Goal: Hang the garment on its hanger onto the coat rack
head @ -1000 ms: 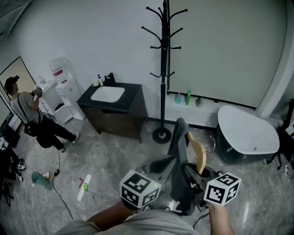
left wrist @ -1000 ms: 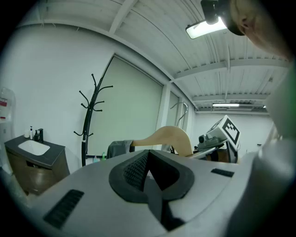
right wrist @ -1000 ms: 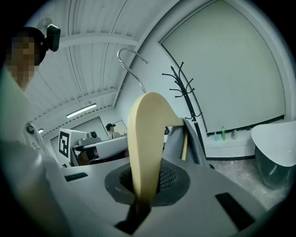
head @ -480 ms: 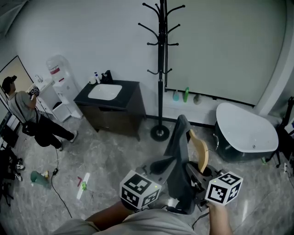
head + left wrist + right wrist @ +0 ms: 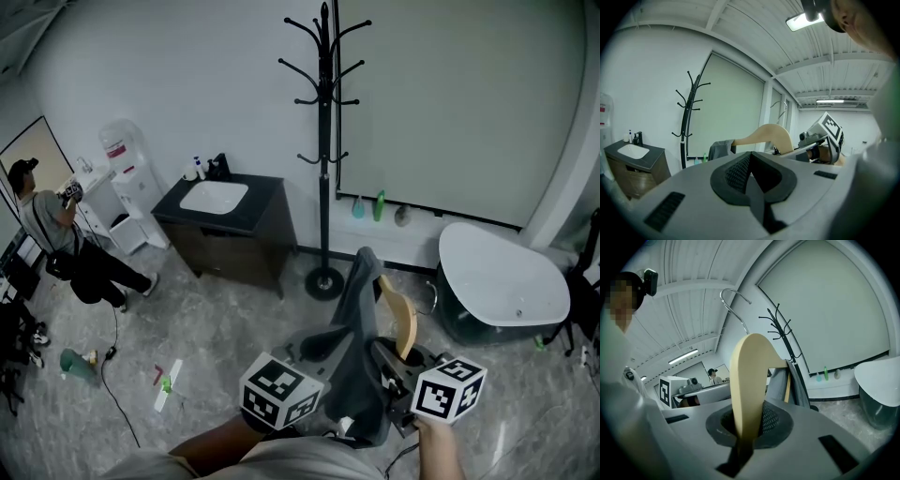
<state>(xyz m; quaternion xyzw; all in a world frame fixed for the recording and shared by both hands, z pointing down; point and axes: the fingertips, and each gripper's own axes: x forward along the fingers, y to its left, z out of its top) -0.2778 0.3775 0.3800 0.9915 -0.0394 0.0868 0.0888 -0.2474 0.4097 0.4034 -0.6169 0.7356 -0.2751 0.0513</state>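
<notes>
- The garment had its goal, the coat rack, straight ahead and a little to the left. The two were well apart, with open floor between them.
- The coat rack stood upright against the far wall. Its curved pegs branched from the upper part of the pole, which put them well above the level of the load.
- The garment, a dark grey cloth, hung low in front of the person, between the two markered cubes. It draped over the far part of its hanger and trailed downward.
- The wooden hanger lay with its long axis pointing away from the person, roughly toward the rack. In the right gripper view its metal hook curled up above the wood, free of anything.
- The right claw was clamped on the near end of the hanger's wooden arm, so it carried the whole load.
- The left claw had its jaws together with nothing between them. It sat just beside the cloth on the left, with the hanger in sight beyond its tips.
- Judging from this, the right hand was the one placed to act. The hook would need lifting and carrying forward to a peg.
</notes>
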